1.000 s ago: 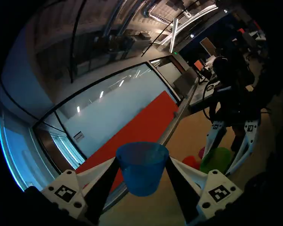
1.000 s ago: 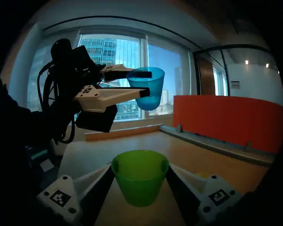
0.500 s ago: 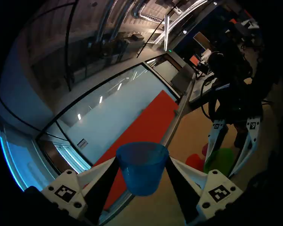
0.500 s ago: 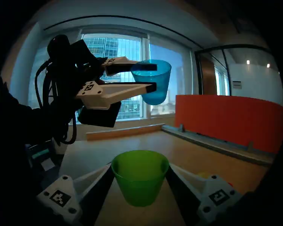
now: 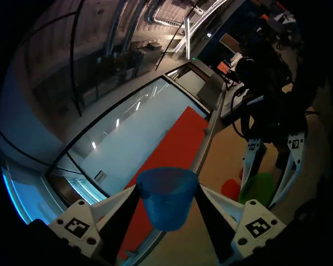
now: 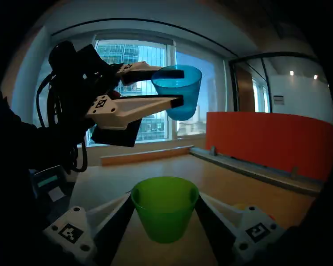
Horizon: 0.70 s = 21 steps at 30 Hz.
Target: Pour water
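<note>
My left gripper (image 5: 166, 199) is shut on a translucent blue cup (image 5: 167, 201); in the right gripper view that blue cup (image 6: 177, 91) hangs high in the air, tilted, up and left of the green one, with the left gripper (image 6: 177, 86) around it. My right gripper (image 6: 165, 208) is shut on a green cup (image 6: 164, 206), held upright low over the wooden table (image 6: 220, 177). In the left gripper view the green cup (image 5: 257, 186) and right gripper (image 5: 273, 177) sit at the lower right. No water is visible in either cup.
An orange partition (image 6: 273, 137) with a metal rail (image 6: 251, 170) runs along the table's right side. Big windows (image 6: 135, 88) stand behind. Small red and yellow objects (image 5: 231, 188) lie on the table near the green cup. A dark-sleeved arm (image 6: 20, 146) holds the left gripper.
The left gripper with the blue cup has risen slightly and tipped further, its view swinging more toward the ceiling. The right gripper and green cup have stayed put.
</note>
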Each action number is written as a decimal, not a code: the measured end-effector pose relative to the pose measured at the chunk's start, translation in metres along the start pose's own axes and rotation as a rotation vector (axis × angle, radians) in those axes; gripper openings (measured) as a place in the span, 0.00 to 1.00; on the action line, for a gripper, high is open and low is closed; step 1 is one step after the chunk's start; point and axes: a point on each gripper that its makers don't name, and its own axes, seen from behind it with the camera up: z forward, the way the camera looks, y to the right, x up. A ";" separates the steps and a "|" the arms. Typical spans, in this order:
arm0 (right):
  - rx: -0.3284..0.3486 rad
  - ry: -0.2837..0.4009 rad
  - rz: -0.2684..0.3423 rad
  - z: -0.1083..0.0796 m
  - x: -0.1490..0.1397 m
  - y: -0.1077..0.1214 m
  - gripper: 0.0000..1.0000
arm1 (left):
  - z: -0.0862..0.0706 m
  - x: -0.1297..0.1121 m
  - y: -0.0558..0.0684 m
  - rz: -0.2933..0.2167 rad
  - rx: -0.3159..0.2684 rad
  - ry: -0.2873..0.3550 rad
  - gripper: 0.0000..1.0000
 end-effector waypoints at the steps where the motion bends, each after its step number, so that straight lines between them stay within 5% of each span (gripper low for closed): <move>1: -0.001 0.001 0.000 0.000 0.000 0.001 0.91 | 0.000 0.001 0.000 0.005 0.000 0.002 0.85; 21: -0.003 0.012 0.005 -0.002 0.004 0.004 0.90 | 0.003 0.008 -0.001 0.100 0.005 0.022 0.85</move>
